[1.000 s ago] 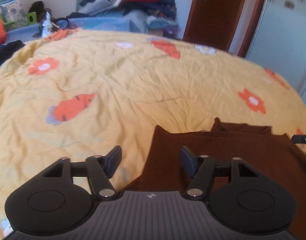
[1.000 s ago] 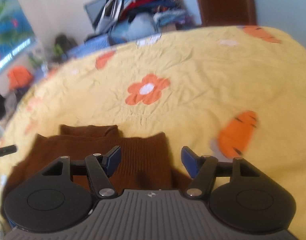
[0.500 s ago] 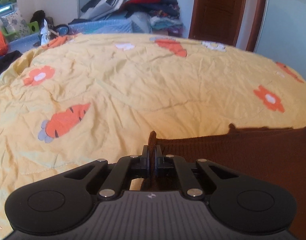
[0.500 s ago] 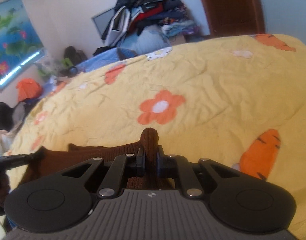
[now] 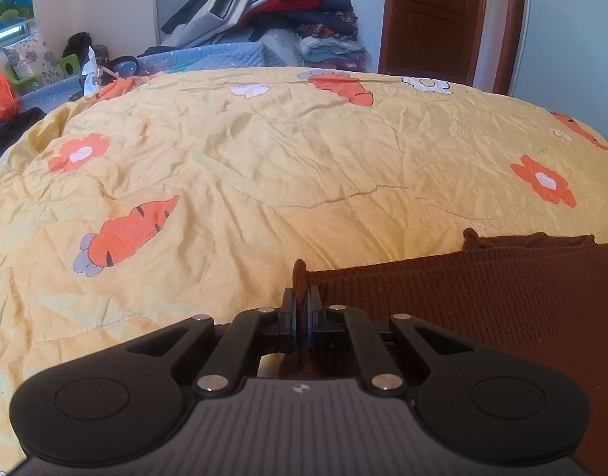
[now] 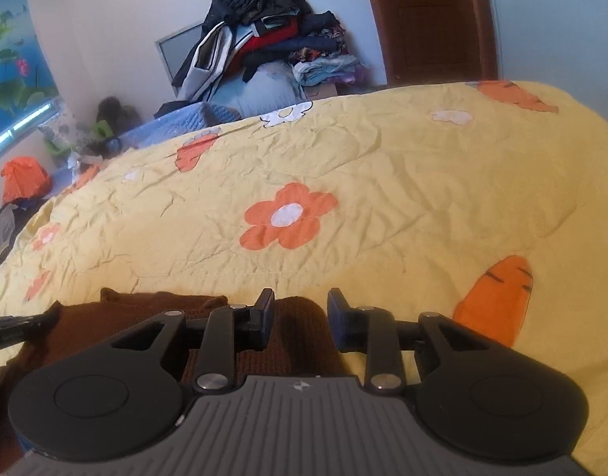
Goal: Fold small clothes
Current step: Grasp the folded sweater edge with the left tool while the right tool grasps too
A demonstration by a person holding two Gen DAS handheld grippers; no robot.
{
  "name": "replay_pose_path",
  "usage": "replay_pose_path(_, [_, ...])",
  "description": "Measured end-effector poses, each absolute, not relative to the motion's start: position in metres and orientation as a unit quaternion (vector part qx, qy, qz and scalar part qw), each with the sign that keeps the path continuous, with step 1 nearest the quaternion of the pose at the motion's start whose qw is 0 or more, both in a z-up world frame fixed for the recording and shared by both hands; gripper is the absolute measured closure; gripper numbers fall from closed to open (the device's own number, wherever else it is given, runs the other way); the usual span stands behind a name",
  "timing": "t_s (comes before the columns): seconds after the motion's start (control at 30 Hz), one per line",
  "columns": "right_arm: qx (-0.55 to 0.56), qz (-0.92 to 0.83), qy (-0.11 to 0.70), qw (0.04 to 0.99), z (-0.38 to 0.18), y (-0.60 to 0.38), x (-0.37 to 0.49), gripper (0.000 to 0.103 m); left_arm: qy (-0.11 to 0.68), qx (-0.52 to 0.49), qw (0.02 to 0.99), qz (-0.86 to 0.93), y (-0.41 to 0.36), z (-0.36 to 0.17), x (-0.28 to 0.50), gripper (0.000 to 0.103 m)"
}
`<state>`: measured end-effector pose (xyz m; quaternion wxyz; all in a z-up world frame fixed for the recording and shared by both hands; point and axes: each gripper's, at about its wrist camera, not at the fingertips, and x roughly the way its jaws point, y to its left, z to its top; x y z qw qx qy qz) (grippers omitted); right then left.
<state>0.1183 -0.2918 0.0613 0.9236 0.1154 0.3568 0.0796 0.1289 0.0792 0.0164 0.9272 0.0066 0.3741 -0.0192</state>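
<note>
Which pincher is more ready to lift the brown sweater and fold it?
The left gripper. Its fingers are shut on a corner of the brown sweater. The right gripper is open, with cloth only lying between its fingers.

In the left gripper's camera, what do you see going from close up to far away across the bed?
left gripper, jaws shut on the brown sweater → yellow bedspread → pile of clothes by the far wall.
</note>
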Motion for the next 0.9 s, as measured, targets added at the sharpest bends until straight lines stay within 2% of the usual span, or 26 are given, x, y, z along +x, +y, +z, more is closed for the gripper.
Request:
replay_pose_path(0.1, [0.089, 0.078, 0.375, 0.92, 0.05, -0.283, 0.123, 0.058, 0.376, 0.005, 0.926, -0.019, 0.08, 0.017, 0.129, 0.099])
replay_pose_path(0.27, [0.078, 0.092, 0.382, 0.916, 0.037, -0.278, 0.125, 0.058, 0.375, 0.011, 0.927, -0.016, 0.078, 0.017, 0.128, 0.099])
replay_pose_path(0.33, [0.084, 0.099, 0.39, 0.912, 0.039, -0.279, 0.128, 0.085, 0.372, 0.014, 0.928, -0.017, 0.076, 0.018, 0.127, 0.099])
replay_pose_path(0.37, [0.096, 0.101, 0.386, 0.912, 0.042, -0.282, 0.128, 0.088, 0.37, 0.012, 0.929, -0.018, 0.077, 0.021, 0.125, 0.099])
replay_pose_path(0.53, [0.128, 0.105, 0.331, 0.929, 0.07, -0.296, 0.116, 0.088, 0.329, -0.025, 0.943, -0.035, 0.09, 0.048, 0.114, 0.1])
replay_pose_path(0.63, [0.098, 0.086, 0.379, 0.916, 0.044, -0.292, 0.131, 0.089, 0.367, 0.006, 0.93, -0.02, 0.082, 0.028, 0.127, 0.099])
replay_pose_path(0.9, [0.111, 0.086, 0.377, 0.915, 0.036, -0.29, 0.129, 0.088, 0.37, 0.008, 0.929, -0.014, 0.08, 0.017, 0.126, 0.099])
